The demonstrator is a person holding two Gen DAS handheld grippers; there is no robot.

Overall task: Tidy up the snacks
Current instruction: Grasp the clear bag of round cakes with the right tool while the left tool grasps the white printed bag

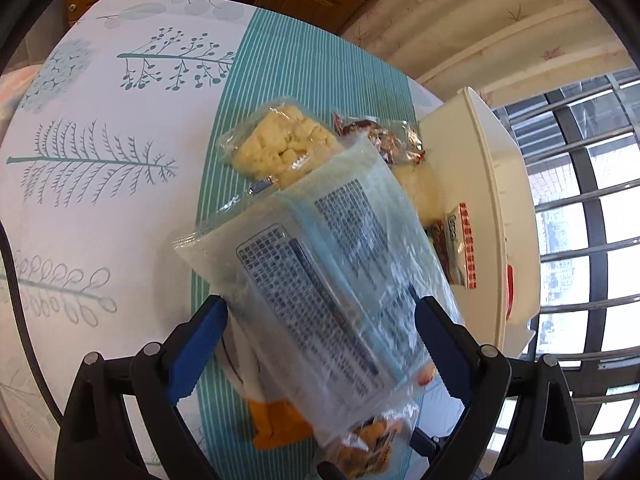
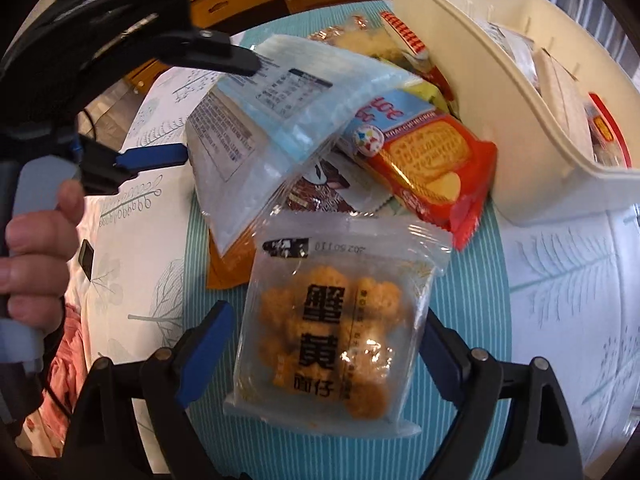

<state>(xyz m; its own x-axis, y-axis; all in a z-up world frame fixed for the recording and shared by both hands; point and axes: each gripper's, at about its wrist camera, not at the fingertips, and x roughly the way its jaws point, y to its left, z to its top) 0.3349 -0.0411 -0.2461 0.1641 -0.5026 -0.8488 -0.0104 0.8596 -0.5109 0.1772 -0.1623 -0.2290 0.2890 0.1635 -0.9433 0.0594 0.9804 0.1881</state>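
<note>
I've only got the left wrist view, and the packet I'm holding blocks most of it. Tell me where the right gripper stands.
Observer: The right gripper has its fingers open on either side of a clear packet of orange puffs, which lies flat on the teal striped cloth.
Operator: Give me what lies between that packet and the basket.
Observer: A red biscuit packet, face up, right beside the outer wall of the white basket.
Operator: Report the inside of the basket.
Observer: It has dividers, and packets already sit in the compartments.
</note>
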